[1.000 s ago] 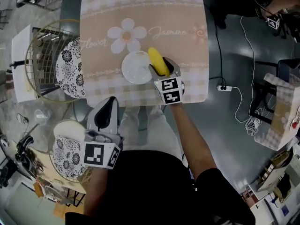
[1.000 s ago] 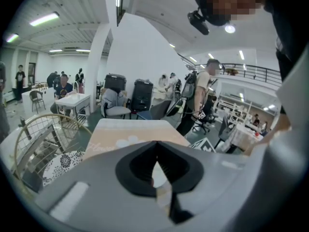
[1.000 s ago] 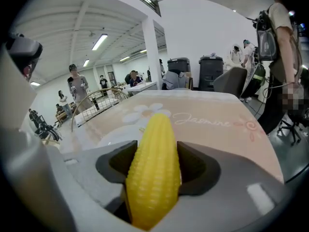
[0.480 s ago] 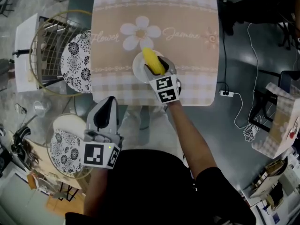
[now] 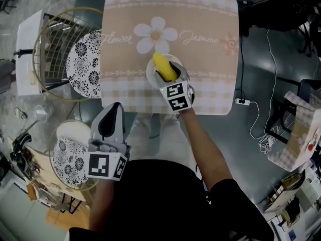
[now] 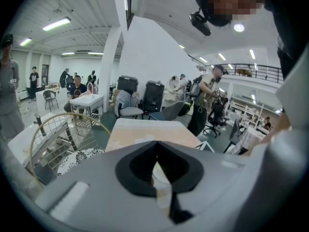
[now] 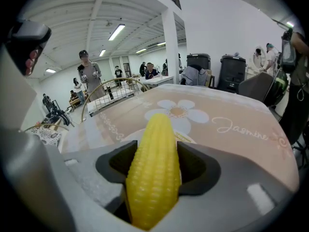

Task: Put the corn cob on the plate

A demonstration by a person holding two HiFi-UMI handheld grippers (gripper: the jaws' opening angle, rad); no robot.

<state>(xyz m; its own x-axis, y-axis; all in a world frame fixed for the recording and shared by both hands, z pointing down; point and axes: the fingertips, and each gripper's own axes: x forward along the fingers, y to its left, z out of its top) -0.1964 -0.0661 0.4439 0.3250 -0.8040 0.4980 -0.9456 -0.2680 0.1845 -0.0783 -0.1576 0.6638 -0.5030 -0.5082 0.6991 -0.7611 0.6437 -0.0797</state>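
Observation:
The yellow corn cob [image 5: 163, 66] [image 7: 154, 168] is clamped between the jaws of my right gripper [image 5: 169, 74] [image 7: 155, 170], which is shut on it. It hangs directly over the small white plate [image 5: 152, 72] on the beige flower-print table [image 5: 200, 79]; in the right gripper view the plate [image 7: 189, 138] is mostly hidden behind the cob. My left gripper [image 5: 110, 122] [image 6: 157, 170] is held back off the table's near edge, its jaws closed together with nothing in them.
A round wire basket [image 5: 47, 44] with a black-and-white patterned plate [image 5: 85, 64] stands left of the table. Another patterned plate [image 5: 67, 157] sits lower left. A power strip and cables [image 5: 241, 100] lie on the floor to the right.
My right gripper carried the corn cob left from beside the plate to over it. The left gripper stayed put.

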